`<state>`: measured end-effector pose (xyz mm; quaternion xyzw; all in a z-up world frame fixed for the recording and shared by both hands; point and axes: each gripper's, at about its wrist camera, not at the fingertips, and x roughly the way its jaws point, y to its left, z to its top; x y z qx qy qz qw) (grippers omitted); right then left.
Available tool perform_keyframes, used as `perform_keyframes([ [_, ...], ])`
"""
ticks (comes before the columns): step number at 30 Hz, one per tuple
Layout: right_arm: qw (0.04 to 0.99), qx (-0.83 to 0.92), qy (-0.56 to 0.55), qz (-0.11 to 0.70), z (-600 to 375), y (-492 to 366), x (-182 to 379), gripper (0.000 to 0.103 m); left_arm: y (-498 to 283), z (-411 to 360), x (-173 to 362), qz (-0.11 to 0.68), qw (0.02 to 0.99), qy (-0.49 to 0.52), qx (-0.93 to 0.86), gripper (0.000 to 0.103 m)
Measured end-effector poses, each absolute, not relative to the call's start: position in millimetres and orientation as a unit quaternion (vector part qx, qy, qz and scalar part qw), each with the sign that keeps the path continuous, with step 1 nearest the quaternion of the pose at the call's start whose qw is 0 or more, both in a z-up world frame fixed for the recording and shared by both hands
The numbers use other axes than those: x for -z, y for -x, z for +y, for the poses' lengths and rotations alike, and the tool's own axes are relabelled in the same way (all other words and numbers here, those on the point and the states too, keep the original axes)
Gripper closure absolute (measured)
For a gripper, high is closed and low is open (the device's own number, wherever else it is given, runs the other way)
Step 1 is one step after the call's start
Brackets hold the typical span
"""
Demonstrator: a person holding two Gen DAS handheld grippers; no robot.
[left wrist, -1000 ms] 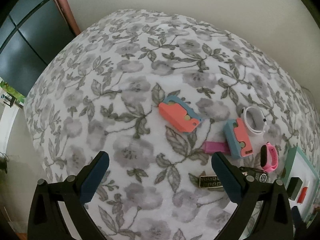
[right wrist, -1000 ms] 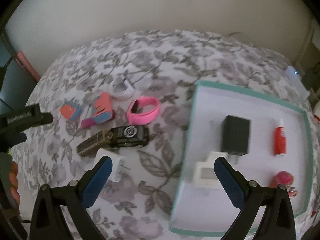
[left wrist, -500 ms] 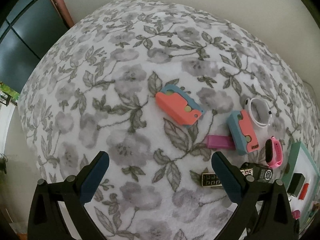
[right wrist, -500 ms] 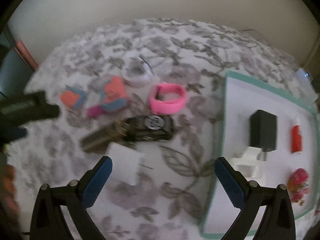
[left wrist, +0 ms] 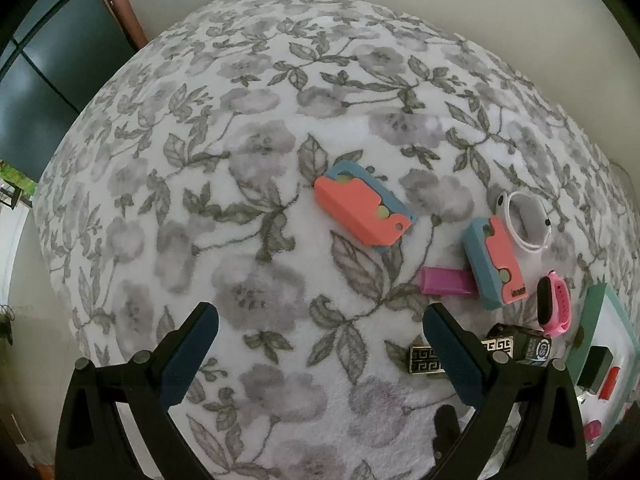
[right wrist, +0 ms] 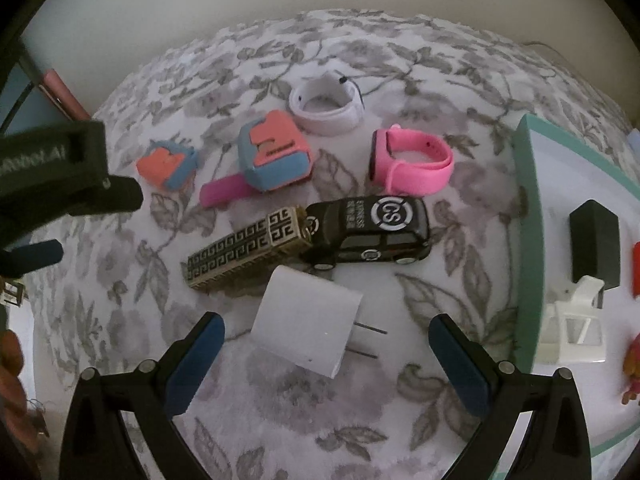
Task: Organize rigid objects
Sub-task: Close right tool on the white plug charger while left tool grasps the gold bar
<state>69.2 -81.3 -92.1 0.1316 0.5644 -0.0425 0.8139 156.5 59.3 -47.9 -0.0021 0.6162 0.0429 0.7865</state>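
Since a second ago, my right gripper [right wrist: 326, 354] has swung left, away from the tray, and closed in on the white plug-in charger cube [right wrist: 307, 322], which now lies between my wide-open fingers with its two prongs pointing right; nothing is gripped. My left gripper [left wrist: 320, 342] has barely shifted; its jaws are spread just as wide and empty above the grey floral fleece cloth [left wrist: 240, 160].

From the left in the right wrist view, my other gripper's black body cuts off the edge of the scene. Next lies a small coral-and-blue plastic block [right wrist: 167, 164], then a larger coral-and-blue block [right wrist: 275, 156] resting on a magenta strip [right wrist: 222, 194] whose far end it hides. Behind that lies a white looped watch band [right wrist: 328, 107], and a pink looped watch band [right wrist: 412, 162] is to its right. A gold-and-black patterned bar [right wrist: 246, 250] touches the nose of a black toy car [right wrist: 368, 230]. Its side lettering is too blurred to read.

At far right, the teal-rimmed white tray [right wrist: 528, 208] is cut off by the frame. It holds a black charger block [right wrist: 594, 246], a white plastic frame piece [right wrist: 574, 330], a red object [right wrist: 636, 268] and an orange-pink toy [right wrist: 632, 364], both only partly visible.
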Motion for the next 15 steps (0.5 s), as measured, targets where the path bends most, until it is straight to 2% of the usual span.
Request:
perform_keyframes([
  [6, 0.81, 0.061, -0.117, 0.571, -84.1, -66.3, 94.4, 0.002, -156.6, 54.6, 54.2, 0.626, 0.779, 0.018, -0.021, 0.001],
  [15, 0.81, 0.053, -0.118, 0.573, -95.4, -55.4, 90.3, 0.015, -155.3, 37.1, 60.4, 0.636, 0.771, 0.029, 0.01, 0.001],
])
